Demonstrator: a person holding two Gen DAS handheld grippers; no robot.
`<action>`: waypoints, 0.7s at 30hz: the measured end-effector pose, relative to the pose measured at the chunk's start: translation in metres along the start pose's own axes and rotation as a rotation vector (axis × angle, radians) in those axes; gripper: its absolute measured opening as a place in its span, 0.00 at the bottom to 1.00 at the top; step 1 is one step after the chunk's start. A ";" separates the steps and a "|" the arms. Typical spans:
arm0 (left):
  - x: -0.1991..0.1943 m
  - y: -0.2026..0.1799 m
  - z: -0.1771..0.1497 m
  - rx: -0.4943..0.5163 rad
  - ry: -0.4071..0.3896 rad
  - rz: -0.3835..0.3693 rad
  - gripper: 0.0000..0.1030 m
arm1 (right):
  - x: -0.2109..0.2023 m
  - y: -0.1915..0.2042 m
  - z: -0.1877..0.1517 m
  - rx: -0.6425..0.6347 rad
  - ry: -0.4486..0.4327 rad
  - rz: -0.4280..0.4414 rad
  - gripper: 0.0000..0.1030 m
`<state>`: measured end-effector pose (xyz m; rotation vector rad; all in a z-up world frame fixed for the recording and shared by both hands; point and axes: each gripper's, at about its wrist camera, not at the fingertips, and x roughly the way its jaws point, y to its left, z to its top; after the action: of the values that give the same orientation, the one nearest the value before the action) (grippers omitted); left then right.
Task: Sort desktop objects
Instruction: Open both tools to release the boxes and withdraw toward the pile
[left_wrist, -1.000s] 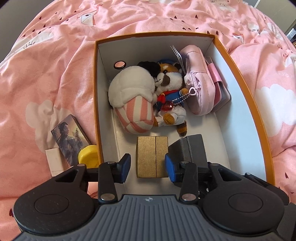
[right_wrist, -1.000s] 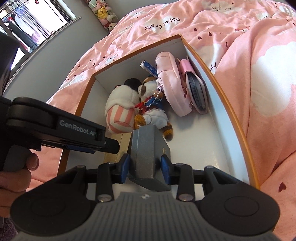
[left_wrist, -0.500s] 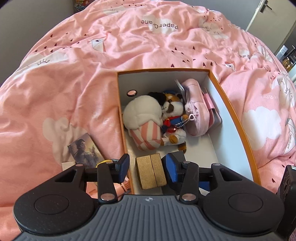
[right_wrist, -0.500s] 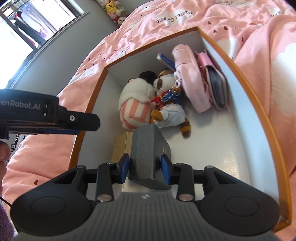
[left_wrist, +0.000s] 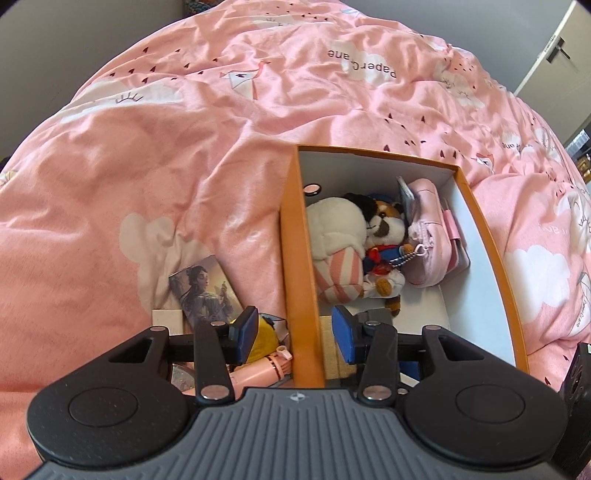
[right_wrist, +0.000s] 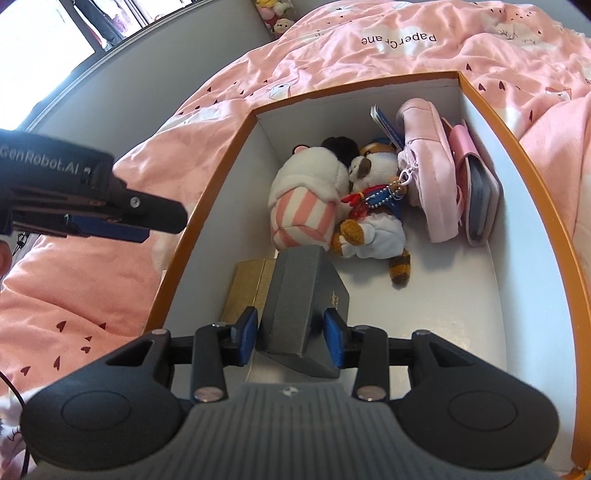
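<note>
My right gripper (right_wrist: 290, 334), jaws opening, straddles the grey box (right_wrist: 304, 299), which lies in the orange box (right_wrist: 524, 155) beside the gold box (right_wrist: 247, 286). My left gripper (left_wrist: 293, 334), open and empty, straddles that container's left wall.

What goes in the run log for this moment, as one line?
right gripper: fingers opening, grey box between them, in orange bin beside gold box | left gripper: open, empty, above bin wall
</note>
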<state>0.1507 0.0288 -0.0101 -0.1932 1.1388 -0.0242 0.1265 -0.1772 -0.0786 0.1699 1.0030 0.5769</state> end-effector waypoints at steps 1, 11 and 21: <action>0.000 0.004 -0.001 -0.009 0.000 0.001 0.50 | 0.000 0.000 0.000 -0.001 0.003 0.005 0.44; 0.002 0.034 -0.008 -0.051 0.021 0.016 0.51 | -0.002 0.001 -0.003 -0.048 0.044 0.078 0.58; 0.009 0.051 -0.015 -0.055 0.040 -0.002 0.51 | 0.005 0.015 0.005 -0.233 0.135 0.036 0.58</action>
<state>0.1370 0.0753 -0.0327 -0.2431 1.1795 0.0015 0.1271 -0.1618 -0.0734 -0.0585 1.0559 0.7405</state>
